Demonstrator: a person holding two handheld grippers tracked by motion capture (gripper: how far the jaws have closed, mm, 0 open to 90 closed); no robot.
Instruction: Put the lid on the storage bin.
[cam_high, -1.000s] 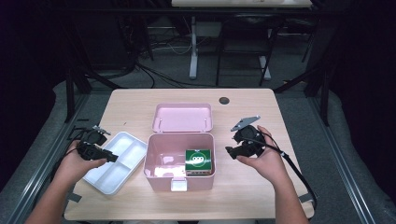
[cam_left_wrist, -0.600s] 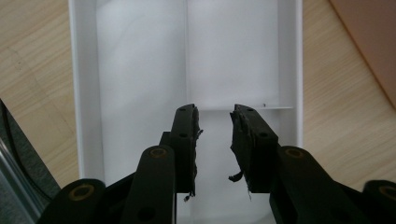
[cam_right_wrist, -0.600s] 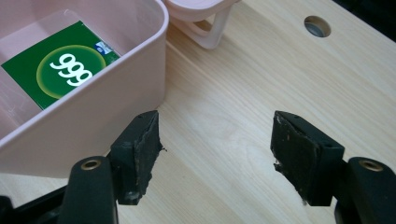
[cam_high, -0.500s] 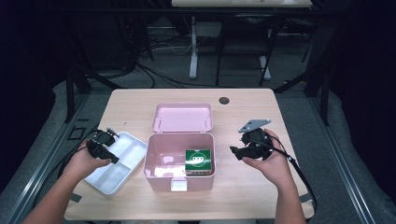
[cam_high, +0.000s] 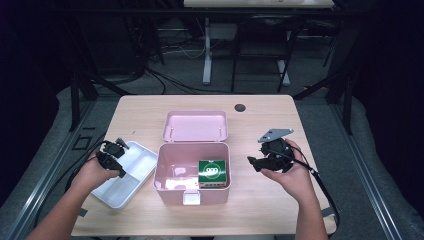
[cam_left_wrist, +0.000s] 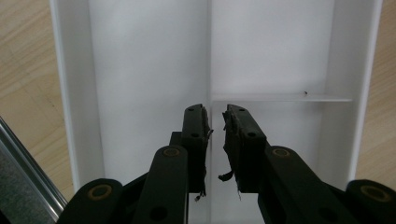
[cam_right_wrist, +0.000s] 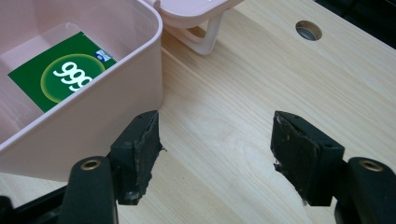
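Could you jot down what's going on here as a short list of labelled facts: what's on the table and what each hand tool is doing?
Setting: wooden table, a person holding a gripper in each hand
Pink box: open, lid tipped back
In the box: green packet at its right side
White tray: left of the box, divided into compartments
Left gripper: over the tray, fingers have just been closing on the thin divider wall, a narrow gap left
Right gripper: fingers wide apart above bare table right of the box, holding nothing

My black tongs (cam_left_wrist: 215, 140) hang over a plain white plastic divided tray (cam_high: 131, 161); beside it a pale pink plastic box (cam_high: 170, 172) holds a green packet with white numerals (cam_high: 213, 171), on the light wood-grain tabletop (cam_high: 260, 125).
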